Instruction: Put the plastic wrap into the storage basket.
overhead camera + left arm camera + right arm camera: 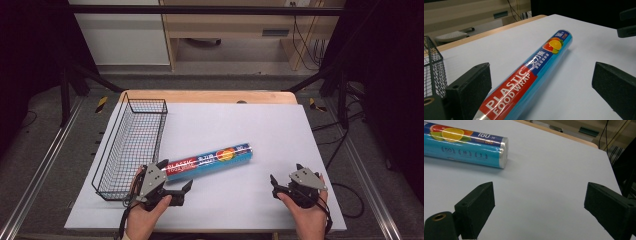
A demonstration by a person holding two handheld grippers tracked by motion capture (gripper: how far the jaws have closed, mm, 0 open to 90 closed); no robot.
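Note:
A roll of plastic food wrap (210,160), blue with a red label end, lies on the white tabletop (240,125), angled from lower left to upper right. My left gripper (176,174) stands open around the roll's red end. In the left gripper view the roll (529,75) runs up from between the jaws, close beside the left pad (474,85) and well apart from the right one. My right gripper (286,174) rests open at the front right, nothing between its jaws. In the right gripper view (540,192) the roll's far end (474,145) lies ahead to the left.
A long black wire basket (107,145) stands along the table's left edge, just left of my left gripper; its mesh (434,67) shows in the left gripper view. The table's wooden far edge (210,95) lies beyond; black frame posts and cables stand around.

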